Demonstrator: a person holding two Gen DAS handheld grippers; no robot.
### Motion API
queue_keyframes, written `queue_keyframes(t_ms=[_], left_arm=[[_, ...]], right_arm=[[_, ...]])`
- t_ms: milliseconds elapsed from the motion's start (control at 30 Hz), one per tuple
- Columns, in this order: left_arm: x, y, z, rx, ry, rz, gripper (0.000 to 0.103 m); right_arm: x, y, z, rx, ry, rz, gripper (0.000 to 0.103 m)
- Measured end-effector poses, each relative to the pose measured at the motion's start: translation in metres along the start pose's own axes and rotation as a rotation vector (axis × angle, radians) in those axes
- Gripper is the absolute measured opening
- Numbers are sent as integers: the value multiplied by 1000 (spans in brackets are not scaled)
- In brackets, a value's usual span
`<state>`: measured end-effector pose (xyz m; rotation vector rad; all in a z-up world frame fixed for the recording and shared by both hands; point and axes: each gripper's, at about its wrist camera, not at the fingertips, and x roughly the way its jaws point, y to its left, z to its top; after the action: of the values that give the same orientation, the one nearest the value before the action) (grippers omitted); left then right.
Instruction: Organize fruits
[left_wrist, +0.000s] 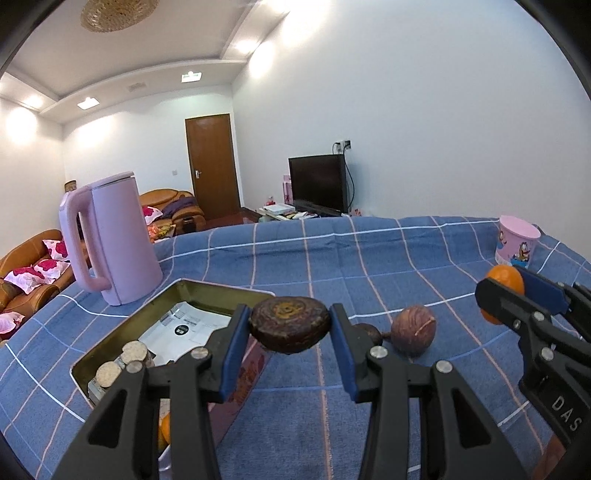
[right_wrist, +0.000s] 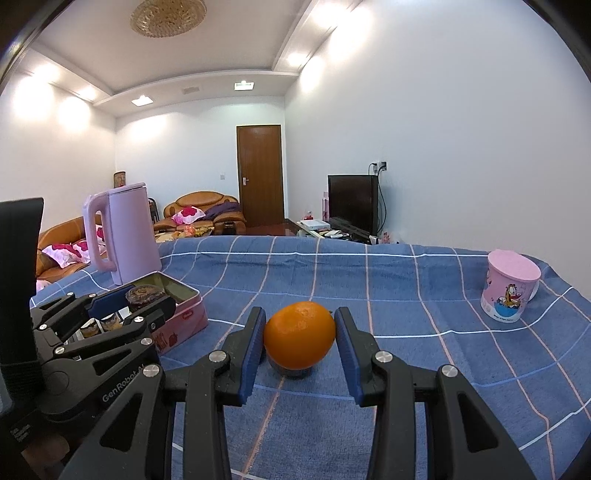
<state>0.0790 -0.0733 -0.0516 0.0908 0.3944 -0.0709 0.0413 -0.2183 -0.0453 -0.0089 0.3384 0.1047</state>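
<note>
1. Left gripper (left_wrist: 290, 328) clamps dark wrinkled fruit (left_wrist: 290, 324), centre frame, lifted beside the tin (left_wrist: 110, 345) at lower left.
2. Right gripper (right_wrist: 300, 341) clenched on orange (right_wrist: 300, 335), centre frame, just above tablecloth (right_wrist: 406, 295).
3. Advice: carry each over the tin's opening, lower onto a bare spot, release gently; loose fruit (left_wrist: 413, 329) remains.

Glossy dimpled orange (right_wrist: 299, 339), rough wrinkled brown fruit (left_wrist: 290, 325), shiny metal tin (left_wrist: 207, 295), matt checked cloth (right_wrist: 406, 295), smooth matt plastic kettle (left_wrist: 114, 236), paper sheet (left_wrist: 188, 326)

The left claw (right_wrist: 144, 306) body reads "GenRobot A…"; the right claw (left_wrist: 506, 295) body shows "DAS".
</note>
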Motion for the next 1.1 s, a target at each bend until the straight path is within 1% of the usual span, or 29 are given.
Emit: queue_keyframes(t_ms=[433,700,933,1100], left_arm=[[-9,7,-1,-28,-46,15,45],[-16,10,-2,-40,-80,44,45],[-17,13,-2,-38,-80,69,45],[-11,18,-2,-37,-54,94,45]], right_arm=[[-10,1,-1,-4,-42,1,41],[-15,3,-1,-8,-66,3,41],[-18,5,-2,-10,-74,-2,41],[-12,7,0,-9,-50,10,41]])
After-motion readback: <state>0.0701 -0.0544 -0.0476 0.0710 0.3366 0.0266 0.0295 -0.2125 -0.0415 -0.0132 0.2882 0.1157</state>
